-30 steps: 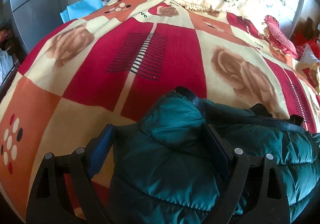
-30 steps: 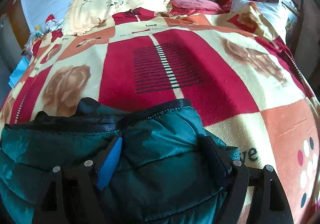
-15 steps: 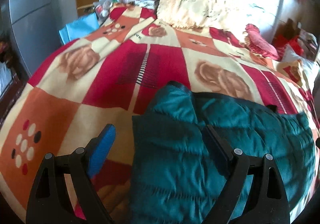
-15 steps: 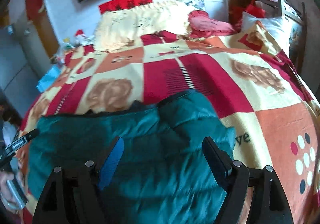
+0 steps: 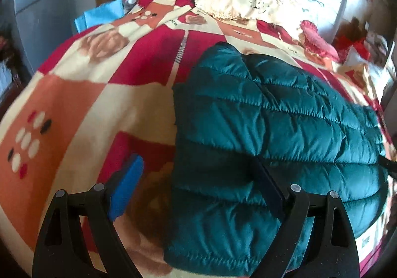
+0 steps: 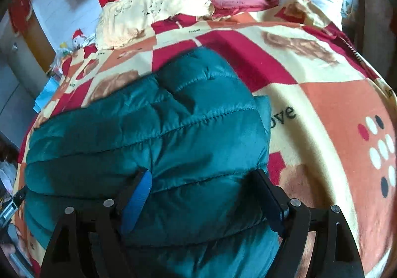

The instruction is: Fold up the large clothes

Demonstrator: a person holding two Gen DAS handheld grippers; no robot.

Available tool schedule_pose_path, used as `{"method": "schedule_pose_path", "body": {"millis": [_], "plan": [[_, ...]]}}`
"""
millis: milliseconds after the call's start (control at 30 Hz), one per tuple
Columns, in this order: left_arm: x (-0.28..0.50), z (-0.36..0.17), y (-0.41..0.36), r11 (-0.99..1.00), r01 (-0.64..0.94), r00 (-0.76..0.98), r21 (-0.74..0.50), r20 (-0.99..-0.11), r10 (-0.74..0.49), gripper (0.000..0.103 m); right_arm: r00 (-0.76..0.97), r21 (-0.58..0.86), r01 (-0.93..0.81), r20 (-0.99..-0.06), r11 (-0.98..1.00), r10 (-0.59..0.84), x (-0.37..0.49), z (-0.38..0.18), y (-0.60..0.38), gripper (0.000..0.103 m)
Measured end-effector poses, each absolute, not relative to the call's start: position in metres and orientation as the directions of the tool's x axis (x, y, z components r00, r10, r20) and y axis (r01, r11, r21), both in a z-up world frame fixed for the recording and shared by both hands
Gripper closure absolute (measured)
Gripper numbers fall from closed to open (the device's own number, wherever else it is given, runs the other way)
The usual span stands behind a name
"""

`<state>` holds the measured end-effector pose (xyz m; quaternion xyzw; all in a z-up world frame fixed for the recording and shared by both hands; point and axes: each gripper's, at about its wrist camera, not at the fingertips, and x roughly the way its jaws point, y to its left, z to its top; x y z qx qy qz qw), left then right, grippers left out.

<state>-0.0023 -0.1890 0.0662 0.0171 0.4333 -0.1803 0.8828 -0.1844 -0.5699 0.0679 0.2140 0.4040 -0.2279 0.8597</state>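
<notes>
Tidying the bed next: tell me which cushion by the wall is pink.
The small ruffled cushion, right of the larger cream fringed cushion.

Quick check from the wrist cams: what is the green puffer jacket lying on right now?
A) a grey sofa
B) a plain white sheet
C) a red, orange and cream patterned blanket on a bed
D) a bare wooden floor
C: the green puffer jacket lies on the patterned blanket, whose red, orange and cream blocks with rose prints surround it in both wrist views.
</notes>
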Motion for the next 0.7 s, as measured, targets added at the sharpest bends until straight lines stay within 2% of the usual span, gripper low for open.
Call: {"method": "schedule_pose_path", "body": {"millis": [333,433,533,700], "plan": [[-0.040,0.069,-0.156,0.923,0.345,0.559,-0.168,-0.754,-0.346,0.014,0.656,0.218,0.532,-0.717,0.818,-0.236,-0.251,0.105,-0.540,0.022],[-0.047,0.054,-0.156,0.927,0.341,0.551,-0.158,-0.765,-0.334,0.014,0.638,0.210,0.523,-0.739,0.826,-0.216,-0.257,0.090,-0.530,0.023],[-0.048,0.048,-0.155,0.927,0.325,0.551,-0.187,-0.759,-0.346,0.014,0.557,0.155,0.548,-0.801,0.822,-0.220,-0.246,0.060,-0.530,0.023],[-0.050,0.050,-0.153,0.927,0.323,0.548,-0.190,-0.761,-0.347,0.014,0.591,0.202,0.549,-0.780,0.811,-0.206,-0.257,0.059,-0.533,0.022]]}}
